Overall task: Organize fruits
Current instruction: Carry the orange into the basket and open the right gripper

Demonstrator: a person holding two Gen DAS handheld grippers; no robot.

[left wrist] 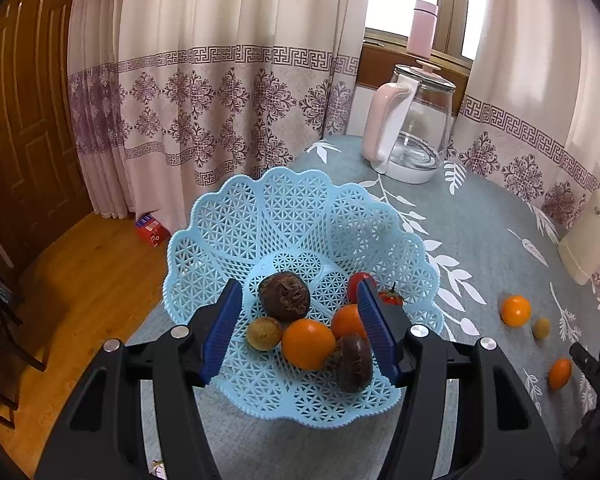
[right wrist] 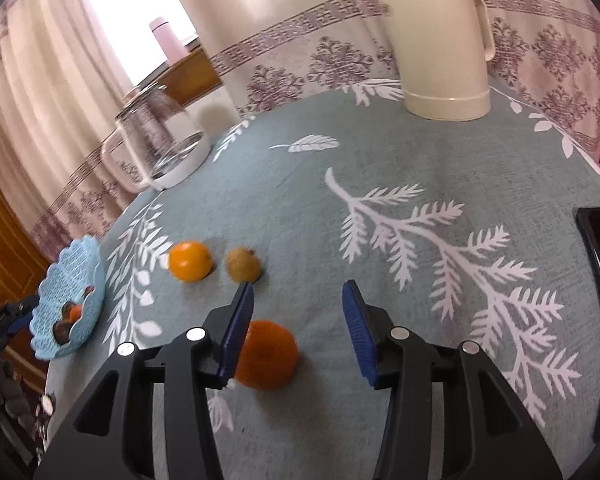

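While the left gripper [left wrist: 298,326] hung spread wide over the blue basket [left wrist: 228,220], gripping nothing, the work sat with the right one. That basket already held a small heap: two oranges [left wrist: 308,343], two dark wrinkled fruits [left wrist: 285,296], a little brownish one and a couple of tomatoes [left wrist: 391,297]. Three pieces were left out on the tablecloth [right wrist: 440,152], well apart from the basket: an orange [right wrist: 190,261] with a small yellowish fruit [right wrist: 242,265] just beside it, and a nearer orange [right wrist: 267,354]. The right gripper [right wrist: 298,330] was spread wide too, empty, with that nearer orange low between its fingers and tight against the left one (the frame was blurred, so whether they touched I could not tell). The step in hand looked like the pickup of that orange. To my eye the next move called for shifting left to centre the fruit, closing gently so it would not roll, then carrying it across to the basket.
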